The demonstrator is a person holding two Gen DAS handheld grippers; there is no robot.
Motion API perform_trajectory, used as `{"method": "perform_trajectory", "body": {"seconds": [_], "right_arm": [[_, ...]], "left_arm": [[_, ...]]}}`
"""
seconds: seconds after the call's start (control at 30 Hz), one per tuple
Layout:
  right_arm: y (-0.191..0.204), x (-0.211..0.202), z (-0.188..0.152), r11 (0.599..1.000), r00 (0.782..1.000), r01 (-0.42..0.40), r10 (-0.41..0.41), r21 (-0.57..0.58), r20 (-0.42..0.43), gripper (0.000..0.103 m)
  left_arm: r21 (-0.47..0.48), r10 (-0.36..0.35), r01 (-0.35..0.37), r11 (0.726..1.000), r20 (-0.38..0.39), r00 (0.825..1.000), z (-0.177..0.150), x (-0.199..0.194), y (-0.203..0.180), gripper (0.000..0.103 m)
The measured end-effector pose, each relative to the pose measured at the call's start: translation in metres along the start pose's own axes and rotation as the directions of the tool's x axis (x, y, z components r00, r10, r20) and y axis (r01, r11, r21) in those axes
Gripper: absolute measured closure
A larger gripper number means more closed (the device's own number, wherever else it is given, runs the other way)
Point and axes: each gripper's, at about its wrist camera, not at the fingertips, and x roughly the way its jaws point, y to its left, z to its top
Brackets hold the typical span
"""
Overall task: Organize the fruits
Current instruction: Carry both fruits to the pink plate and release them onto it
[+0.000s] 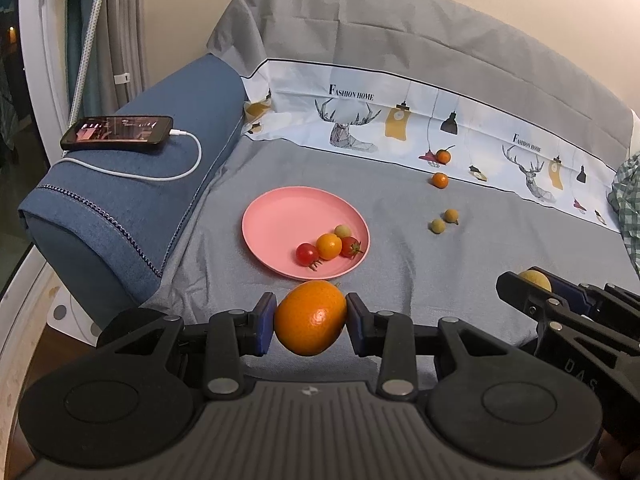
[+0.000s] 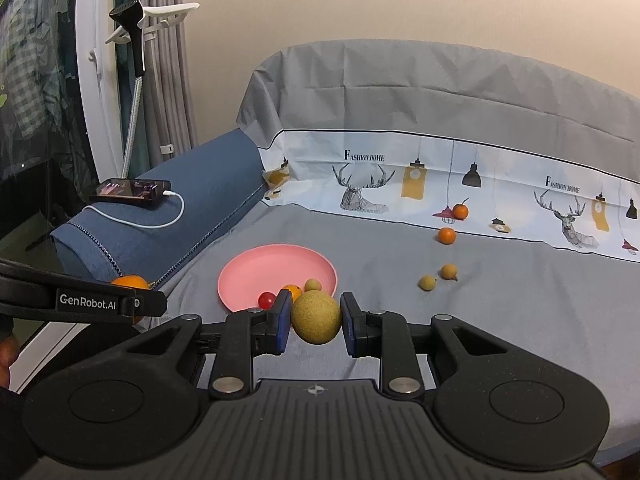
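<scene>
Two fruits gripped: glossy orange kumquat [image 1: 310,317], tan speckled longan [image 2: 316,318].

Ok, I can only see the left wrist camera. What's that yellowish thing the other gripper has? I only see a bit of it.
Observer: It's a round, speckled tan fruit, pinched between the two fingers of the right gripper.
Operator: Is anything written on my left gripper?
Observer: Yes, a white label on its side reads GenRobot.AI.
Operator: What's on top of the pole by the window?
Observer: A black nozzle-shaped head, resting against a white rack.
</scene>
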Motion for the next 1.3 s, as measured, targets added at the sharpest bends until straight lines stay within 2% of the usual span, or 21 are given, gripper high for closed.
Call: {"method": "perform_trajectory", "body": {"seconds": [0.5,0.77,1.03,1.3], "right_arm": [[-0.004,0.019,0.003,1.0,0.999,0.012,-0.012,-0.001,-0.039,0.076],[-0.007,0.042,0.015,1.0,0.999,0.027,-0.027,0.009,-0.046,0.076],[-0.003,0.082,0.026,1.0,0.997,-0.001,0.002,0.01,-0.074,0.076],[0.003,0.14,0.031,1.0,0.991,-0.02,0.021,0.011,-0.133,0.076]], "left_arm": [[-0.036,0.006,-0.007,0.999,-0.032,0.999,0.009,0.019,0.012,0.062],[-0.062,0.017,-0.019,0.998,-0.033,0.999,0.032,0.038,0.021,0.062],[-0.081,0.037,-0.039,0.996,-0.029,0.999,0.063,0.071,0.031,0.062],[-0.077,0.059,-0.065,0.995,-0.082,0.995,0.082,0.124,0.038,0.062]]}}
